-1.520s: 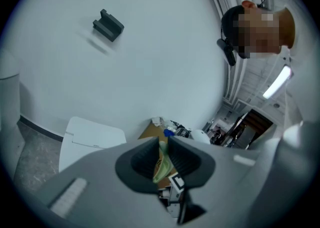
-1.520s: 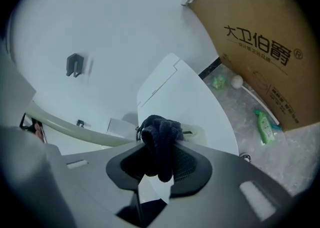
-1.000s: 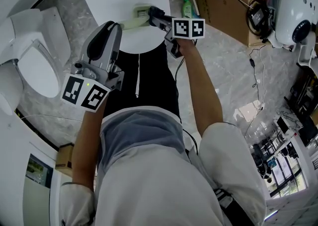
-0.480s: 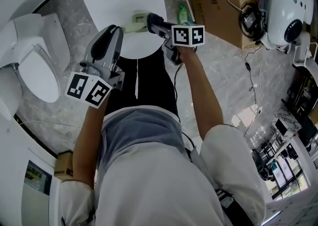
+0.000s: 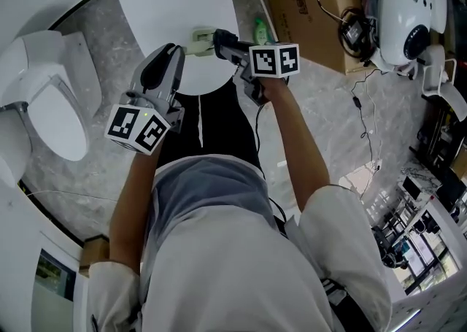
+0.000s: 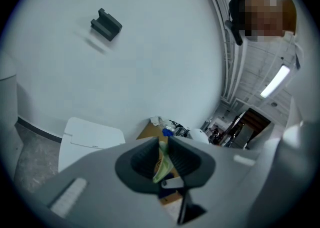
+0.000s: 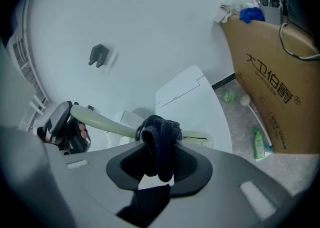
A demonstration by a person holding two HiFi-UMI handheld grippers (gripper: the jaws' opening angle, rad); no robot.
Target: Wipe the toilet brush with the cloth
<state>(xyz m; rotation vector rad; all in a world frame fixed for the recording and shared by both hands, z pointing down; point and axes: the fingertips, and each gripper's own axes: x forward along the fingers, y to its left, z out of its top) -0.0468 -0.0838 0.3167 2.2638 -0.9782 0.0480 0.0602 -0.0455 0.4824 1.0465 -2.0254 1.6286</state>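
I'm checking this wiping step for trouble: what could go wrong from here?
The left tool pinches the thin pale brush handle well away from the cloth, so wiping pressure could twist or slip it. The right tool holds the cloth as a bunched wad, which might pull free while rubbing.
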